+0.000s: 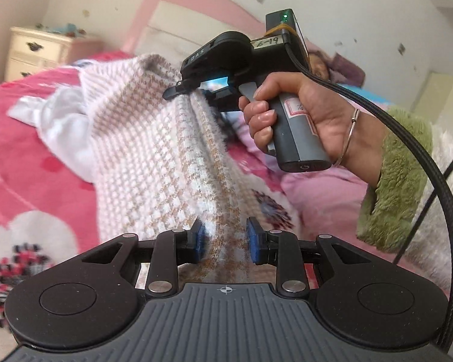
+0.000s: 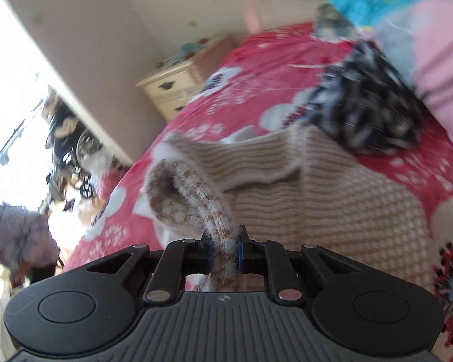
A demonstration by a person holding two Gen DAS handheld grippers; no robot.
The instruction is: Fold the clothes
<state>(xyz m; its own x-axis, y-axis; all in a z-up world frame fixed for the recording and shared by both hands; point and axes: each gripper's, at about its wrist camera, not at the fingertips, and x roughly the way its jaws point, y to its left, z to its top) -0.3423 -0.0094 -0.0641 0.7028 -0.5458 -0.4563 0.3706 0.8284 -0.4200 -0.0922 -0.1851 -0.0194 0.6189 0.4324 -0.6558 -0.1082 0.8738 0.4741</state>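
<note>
Pinching knit sweater [image 1: 142, 150]: left hand-held gripper [image 1: 226, 242], right hand-held gripper [image 2: 223, 249] both clamped; sweater's far end blurred.

I'm looking at a bed [image 2: 256, 69] covered with a bright pink sheet printed with white flowers and dark red-and-black blooms. A cream and tan knitted sweater [image 2: 332, 193] lies partly spread across the sheet. Beyond it on my right-wrist view sits a black-and-white patterned garment [image 2: 368, 102], bunched up, touching the sweater's far edge. A pink pillow or quilt [image 2: 444, 60] lies just beside that. White cloth [image 1: 60, 114] lies crumpled near the sweater.
</note>
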